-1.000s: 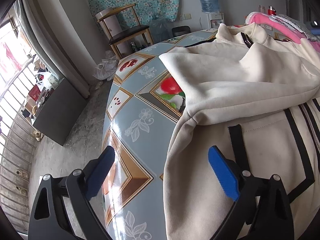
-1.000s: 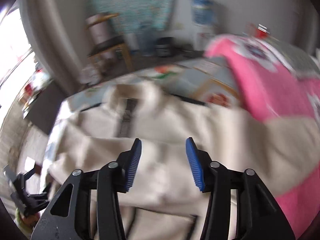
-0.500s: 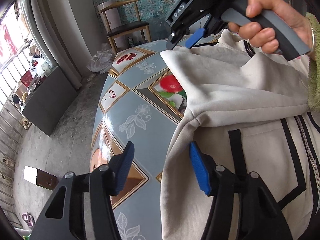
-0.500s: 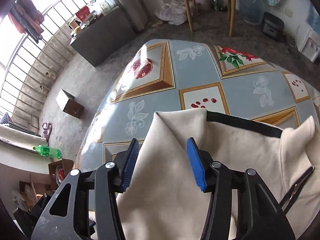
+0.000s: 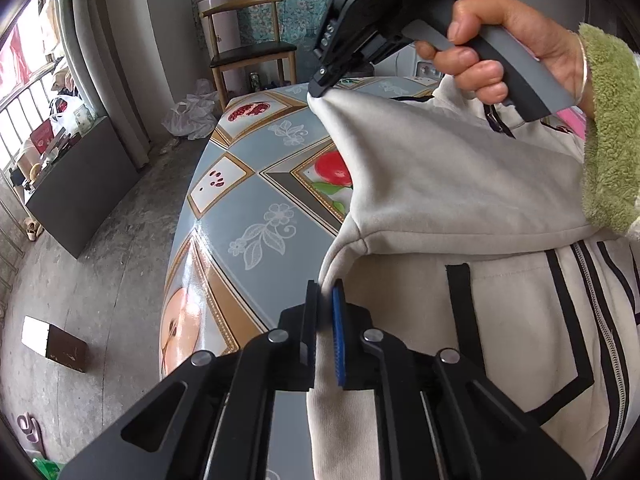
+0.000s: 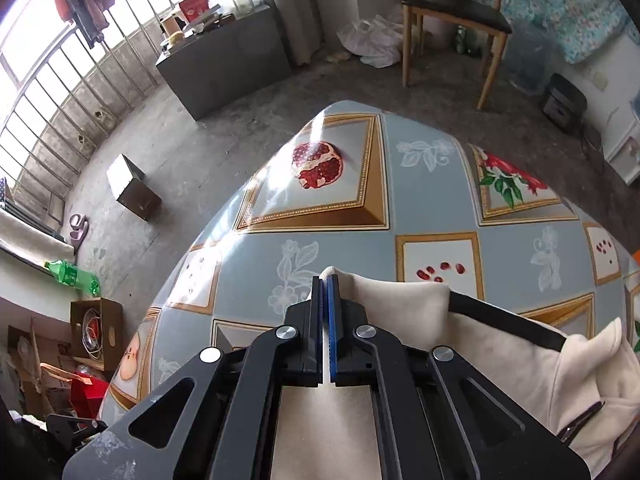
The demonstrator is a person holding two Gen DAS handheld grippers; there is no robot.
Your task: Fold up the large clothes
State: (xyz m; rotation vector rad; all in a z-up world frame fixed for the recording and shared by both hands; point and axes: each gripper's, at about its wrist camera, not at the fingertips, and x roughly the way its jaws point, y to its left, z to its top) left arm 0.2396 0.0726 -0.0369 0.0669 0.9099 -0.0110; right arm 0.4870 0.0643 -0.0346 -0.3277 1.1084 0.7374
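The left gripper (image 5: pixel 326 300) pinches the side edge of a cream fleece jacket with black stripes (image 5: pixel 460 184). The right gripper (image 6: pixel 327 292) clamps its corner above the blue fruit-patterned tablecloth (image 6: pixel 432 196).

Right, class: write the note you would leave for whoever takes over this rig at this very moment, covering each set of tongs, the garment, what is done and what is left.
Left tongs: shut on the near edge of the cream jacket.
Right tongs: shut on a far corner of the jacket, held by a hand in a green fleece sleeve.
The jacket lies along one side of the patterned table; a pink garment peeks out behind the sleeve.
Done: both grips on one side of the jacket.
Left: probably carry that side across, then finish folding.
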